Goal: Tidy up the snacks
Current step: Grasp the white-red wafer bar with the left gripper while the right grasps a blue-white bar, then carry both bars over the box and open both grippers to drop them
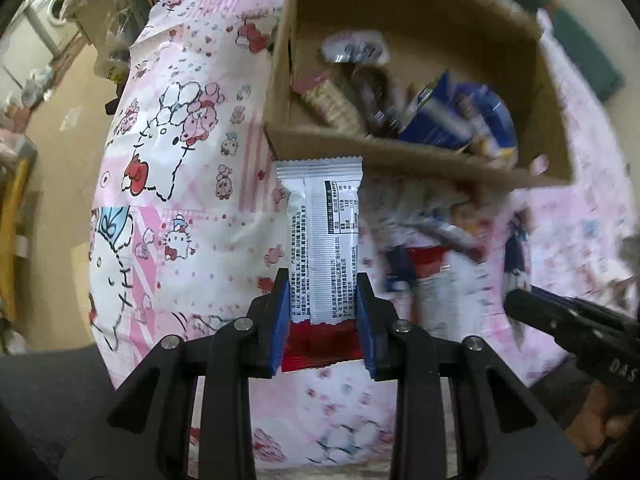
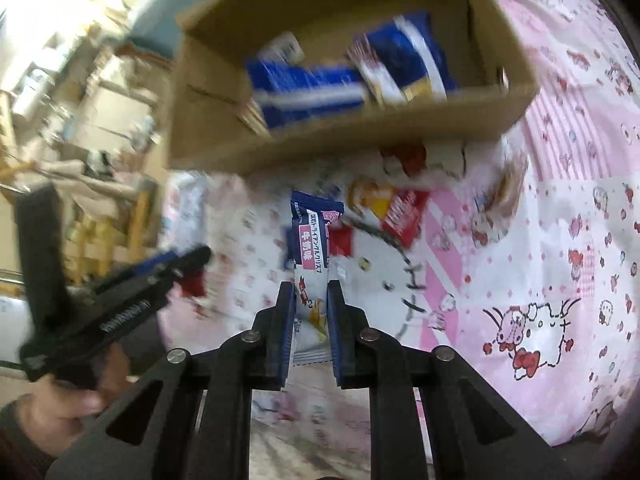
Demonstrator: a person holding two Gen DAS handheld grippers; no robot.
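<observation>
both hands are mid-transfer, each carrying one snack toward the cardboard box (image 1: 400,152) that stands at the far side of the tabletop, on a pink cartoon-print cloth (image 1: 180,200).

the left tongs (image 1: 322,312) are clamped on a white wrapper with a red end (image 1: 324,240), its printed back facing the camera. the pads press both long edges and the packet stands up between them, its far tip just short of the box's near wall.

the right tongs (image 2: 312,316) are clamped on a blue and white packet with a pink label (image 2: 314,244), held by its near end so most of it sticks out ahead. no earlier view is given, so i say nothing of how the jaws came to this.

inside the box several snacks already lie: blue packets (image 2: 320,80) toward the right and a wafer-like bar (image 1: 328,100) at the left. a red and yellow packet (image 2: 400,212) and some blurred others lie loose on the cloth just in front of the box, so the sorting looks partly done.

the next move, as i judge it, calls for carrying each packet over the near wall, high enough that the dangling end clears the rim, then letting go above a free patch of the box floor. the two tongs are close together, so going one at a time would avoid a knock.
</observation>
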